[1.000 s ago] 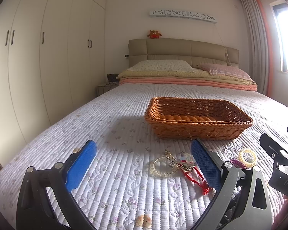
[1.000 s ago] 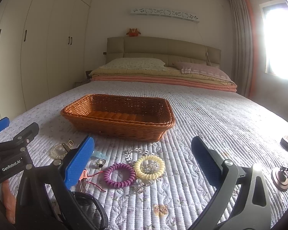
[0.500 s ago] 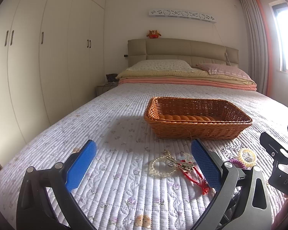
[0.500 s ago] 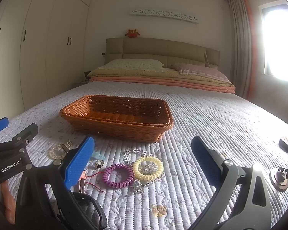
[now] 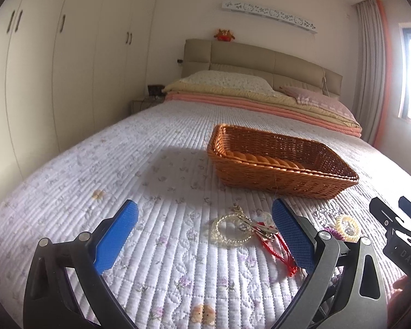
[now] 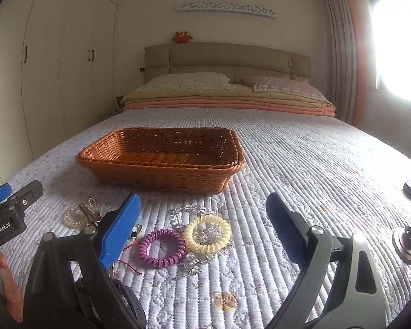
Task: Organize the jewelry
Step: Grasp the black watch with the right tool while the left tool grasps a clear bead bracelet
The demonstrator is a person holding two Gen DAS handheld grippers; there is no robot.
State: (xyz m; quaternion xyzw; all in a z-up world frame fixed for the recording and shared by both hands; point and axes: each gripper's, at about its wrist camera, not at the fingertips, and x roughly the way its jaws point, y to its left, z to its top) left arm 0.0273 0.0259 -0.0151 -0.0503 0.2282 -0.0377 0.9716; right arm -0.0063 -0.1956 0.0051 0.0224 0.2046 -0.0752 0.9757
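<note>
Jewelry lies scattered on the quilted bedspread point(image 6: 301, 164), all of it on the near side of the wicker basket point(image 6: 161, 175), which serves as the reference point here. Basket interior shows no jewelry in either view. Directly in front of the basket's near wall sit a clear bead bracelet point(image 6: 187, 211), a yellow coil hair tie point(image 6: 207, 233) and, touching it on the left, a purple coil hair tie point(image 6: 161, 246). Small silver pieces rest inside and just below the yellow coil; their type cannot be told. In front of the basket's near left corner lie a pearl bracelet point(image 5: 231, 231), a metal hair clip point(image 5: 260, 229) across its edge, and a red cord point(image 5: 283, 255) trailing away from the basket. Left gripper point(image 5: 205, 233): jaws spread wide, nothing pinched, pearl bracelet and clip lying on the quilt between the blue pads point(image 5: 115, 235). Right gripper point(image 6: 202, 219): jaws wide apart and closing, pads clear of all items, both coil ties on the quilt between them. A round-based stand point(image 6: 407, 242) sits well to the right of the basket.
</note>
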